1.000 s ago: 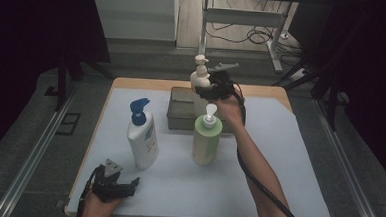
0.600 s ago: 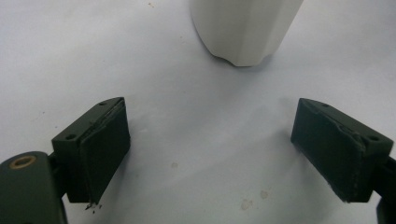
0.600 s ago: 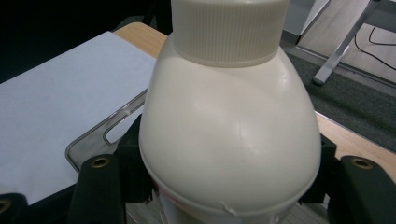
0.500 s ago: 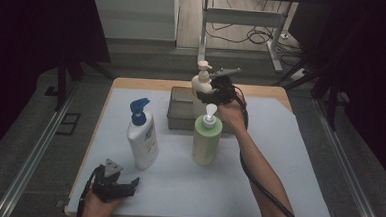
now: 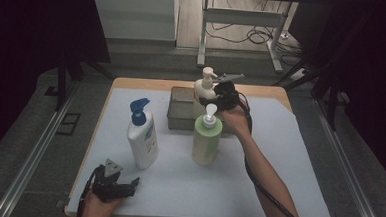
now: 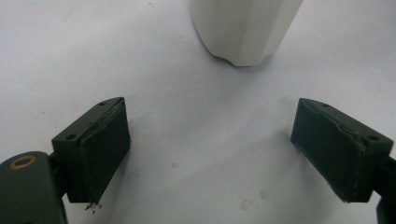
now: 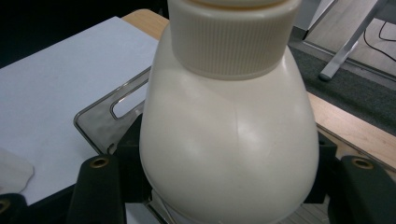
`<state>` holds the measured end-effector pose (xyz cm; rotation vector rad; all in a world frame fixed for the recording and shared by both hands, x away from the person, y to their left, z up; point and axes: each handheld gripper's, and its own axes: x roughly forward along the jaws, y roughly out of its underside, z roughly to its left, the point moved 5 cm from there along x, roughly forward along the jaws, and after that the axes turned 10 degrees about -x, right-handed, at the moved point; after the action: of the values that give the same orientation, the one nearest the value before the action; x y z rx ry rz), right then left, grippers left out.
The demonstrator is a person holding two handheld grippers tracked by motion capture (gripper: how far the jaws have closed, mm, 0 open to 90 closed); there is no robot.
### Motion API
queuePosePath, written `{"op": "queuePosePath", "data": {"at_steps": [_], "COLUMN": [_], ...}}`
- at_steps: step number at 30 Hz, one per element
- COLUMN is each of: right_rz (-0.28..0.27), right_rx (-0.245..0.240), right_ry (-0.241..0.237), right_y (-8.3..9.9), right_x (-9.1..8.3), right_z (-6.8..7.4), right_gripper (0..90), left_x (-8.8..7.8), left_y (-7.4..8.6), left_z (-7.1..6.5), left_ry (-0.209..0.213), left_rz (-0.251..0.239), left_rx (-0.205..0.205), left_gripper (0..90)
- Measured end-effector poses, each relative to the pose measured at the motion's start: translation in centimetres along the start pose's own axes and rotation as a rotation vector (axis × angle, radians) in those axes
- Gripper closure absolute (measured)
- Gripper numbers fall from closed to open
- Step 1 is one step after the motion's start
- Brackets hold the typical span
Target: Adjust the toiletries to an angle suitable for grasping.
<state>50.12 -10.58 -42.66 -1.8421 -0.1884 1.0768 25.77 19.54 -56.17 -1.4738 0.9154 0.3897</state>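
A cream pump bottle [image 5: 204, 87] stands upright over the grey metal tray [image 5: 179, 119] at the back of the table. My right gripper [image 5: 209, 96] is shut on its body. In the right gripper view the cream bottle [image 7: 229, 130] sits between both black jaws of the right gripper [image 7: 229, 156], with the tray's rim [image 7: 100, 122] below; whether its base touches the tray I cannot tell. My left gripper [image 5: 122, 187] rests near the front left edge, open. In its own view the left gripper [image 6: 210, 114] holds nothing, and the white bottle's base [image 6: 245, 28] stands beyond it.
A white bottle with a blue pump [image 5: 142, 136] stands left of centre on the white mat [image 5: 288, 158]. A pale green bottle with a white pump [image 5: 207, 139] stands just in front of the tray, close to my right wrist.
My right gripper and the cream bottle have shifted slightly right and lower toward the tray. The left gripper has not moved.
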Motion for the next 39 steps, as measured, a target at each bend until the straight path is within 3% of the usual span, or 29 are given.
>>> {"op": "queuePosePath", "data": {"at_steps": [11,21,30,36,39], "right_rz": [-0.007,-0.001,-0.008,-0.006,0.002], "right_rx": [0.004,-0.051,-0.018,-0.010,-0.002], "right_ry": [-0.011,-0.019,-0.055,-0.071,-0.092], "right_y": [1.1,1.8,3.0,3.8,4.4], "right_x": [-0.2,-0.2,-1.2,-2.2,-2.9], "right_z": [-0.2,-0.1,-0.3,-0.4,-0.6], "right_gripper": [35.8,33.6,35.0,39.0,47.6], "left_x": [0.0,0.0,0.0,0.0,0.0], "left_y": [0.0,0.0,0.0,0.0,0.0], "left_z": [0.0,0.0,0.0,0.0,0.0], "left_ry": [0.000,0.000,0.000,0.000,0.000], "left_rz": [0.000,0.000,0.000,-0.001,0.000], "left_rx": [0.000,0.000,-0.001,-0.001,-0.001], "left_gripper": [11.3,11.3,11.3,11.3,11.3]}}
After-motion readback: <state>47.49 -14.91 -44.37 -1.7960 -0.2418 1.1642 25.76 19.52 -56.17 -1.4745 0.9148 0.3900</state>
